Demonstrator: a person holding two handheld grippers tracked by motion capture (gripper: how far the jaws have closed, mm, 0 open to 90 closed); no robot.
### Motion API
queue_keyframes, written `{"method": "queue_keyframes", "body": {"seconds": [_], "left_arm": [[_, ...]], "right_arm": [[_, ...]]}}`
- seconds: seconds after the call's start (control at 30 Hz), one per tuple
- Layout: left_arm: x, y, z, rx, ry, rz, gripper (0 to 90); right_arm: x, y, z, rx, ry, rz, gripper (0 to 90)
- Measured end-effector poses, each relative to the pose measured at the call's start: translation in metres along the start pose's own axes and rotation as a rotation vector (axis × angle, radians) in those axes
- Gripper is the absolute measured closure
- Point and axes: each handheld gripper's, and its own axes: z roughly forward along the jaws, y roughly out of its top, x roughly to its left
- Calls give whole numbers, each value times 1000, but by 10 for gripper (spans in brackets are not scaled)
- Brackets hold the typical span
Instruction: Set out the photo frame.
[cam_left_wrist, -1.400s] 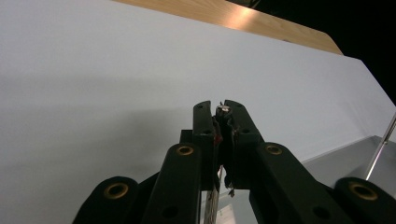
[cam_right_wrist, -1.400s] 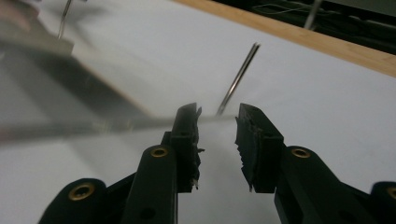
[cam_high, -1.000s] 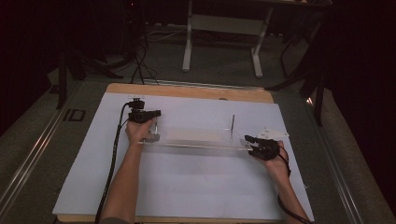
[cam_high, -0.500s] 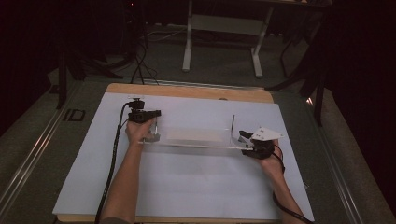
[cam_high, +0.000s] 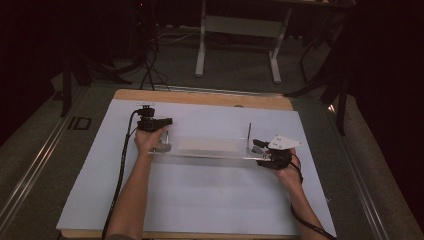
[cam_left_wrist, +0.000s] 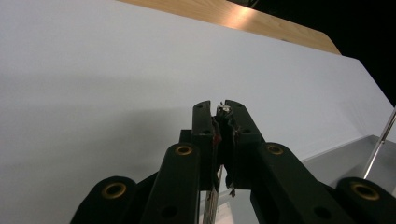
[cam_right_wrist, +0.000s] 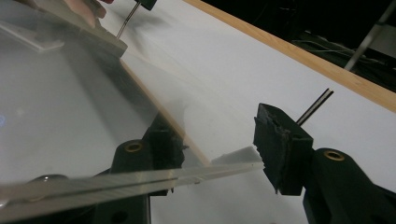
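Clear acrylic, a long plate (cam_high: 205, 149) with a thin upright metal rod (cam_high: 249, 134) near its right end, lies across the middle of the white sheet (cam_high: 200, 200) that covers the wooden table (cam_high: 200, 97). At the plate's left end the left gripper (cam_high: 162, 142) has its jaws pinched shut on a small metal fitting (cam_left_wrist: 225, 109). At the right end the right gripper (cam_high: 260, 150) has just been opening; its jaws stand wide, the plate's edge (cam_right_wrist: 140, 182) between them, the right pad clear of it. Bare sheet spreads wide in front of the plate and behind it, well short of the table's edges.
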Motion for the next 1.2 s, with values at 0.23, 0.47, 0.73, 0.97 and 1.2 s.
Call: {"method": "queue_keyframes", "body": {"seconds": [0.23,0.47,0.73,0.97,1.2], "left_arm": [[1,1,-2,8,-14,0,822],[3,-5,-4,13,-6,53,768],[4,-14,-15,-7,9,137,724],[2,-18,-34,-57,17,206,703],[0,-21,-55,-96,23,290,687]], "right_arm": [[-1,0,0,5,9,5,506],[-1,0,0,14,17,7,506],[-2,1,0,13,20,11,506],[-4,4,0,12,19,24,506],[-6,8,1,12,15,45,506]]}}
